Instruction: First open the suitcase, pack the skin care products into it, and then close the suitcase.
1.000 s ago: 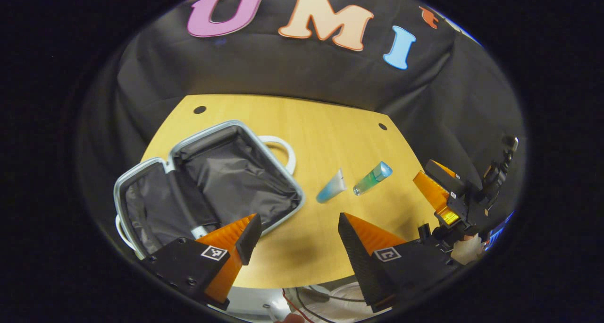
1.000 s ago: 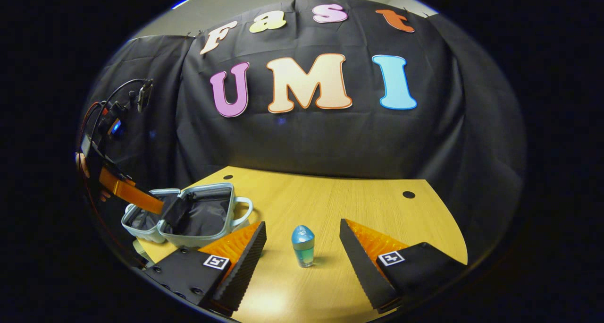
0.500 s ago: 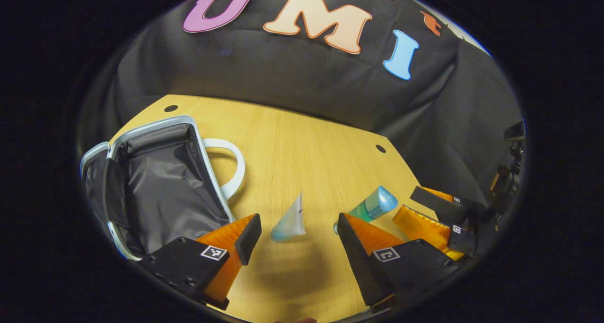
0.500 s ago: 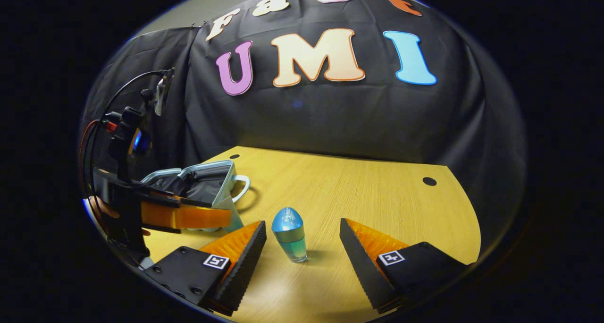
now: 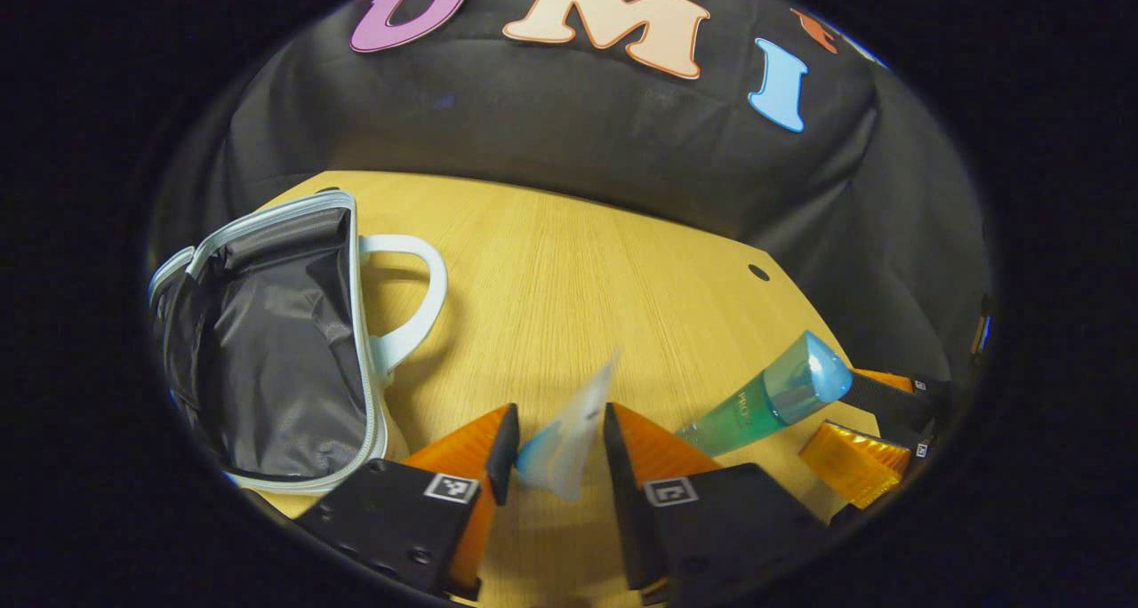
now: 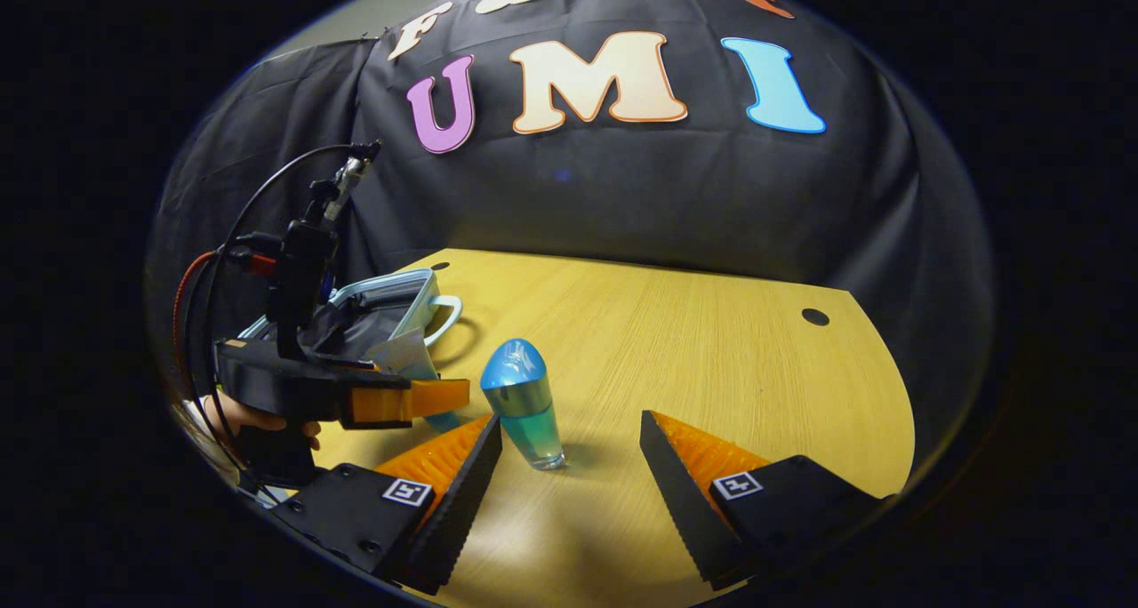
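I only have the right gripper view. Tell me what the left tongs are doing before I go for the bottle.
Observer: The left tongs straddle the white tube, a finger close against each side.
Operator: Report the suitcase's inside.
Observer: The suitcase lies open; the dark lining that shows has nothing on it.
Operator: Give the bottle's heading.
Observer: In the left gripper view the bottle has its blue cap pointing toward your right tongs.

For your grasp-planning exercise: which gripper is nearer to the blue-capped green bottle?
Right. The right gripper stands open with the bottle just ahead between its fingers; the left gripper sits beside it, closing around the small tube.
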